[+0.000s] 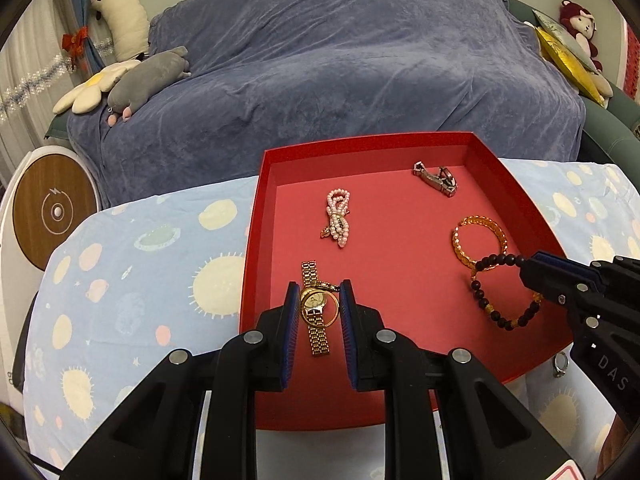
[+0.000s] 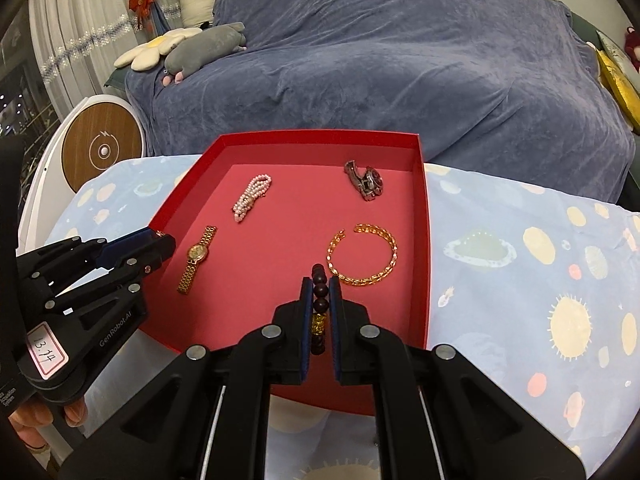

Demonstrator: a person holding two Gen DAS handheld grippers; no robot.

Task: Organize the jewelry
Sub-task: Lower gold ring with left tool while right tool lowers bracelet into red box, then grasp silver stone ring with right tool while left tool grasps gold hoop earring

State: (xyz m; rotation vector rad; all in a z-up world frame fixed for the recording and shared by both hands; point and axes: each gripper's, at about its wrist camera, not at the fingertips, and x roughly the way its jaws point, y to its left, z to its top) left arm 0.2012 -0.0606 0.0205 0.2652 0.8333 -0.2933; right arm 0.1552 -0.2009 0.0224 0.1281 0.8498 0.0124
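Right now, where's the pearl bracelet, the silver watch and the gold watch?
pearl bracelet (image 1: 338, 218), left wrist view, middle of the bead loops.
silver watch (image 2: 366, 181), right wrist view, on its band.
gold watch (image 2: 197, 253), right wrist view, on its face.

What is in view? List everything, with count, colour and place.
tray: 1, red, on the tablecloth
gold watch: 1, tray near left
pearl bracelet: 1, pink-white, tray far left
silver watch: 1, tray far right
amber bracelet: 1, orange, tray right
bead bracelet: 1, dark with yellow beads, in the right tool
gold hoop: 1, between the left tool's fingers
silver ring: 1, on the cloth beside the tray
tablecloth: 1, light blue, sun print
sofa cover: 1, blue, behind
plush toys: 4, sofa ends
left tool: 1, black, over the gold watch
right tool: 1, black, tray near right
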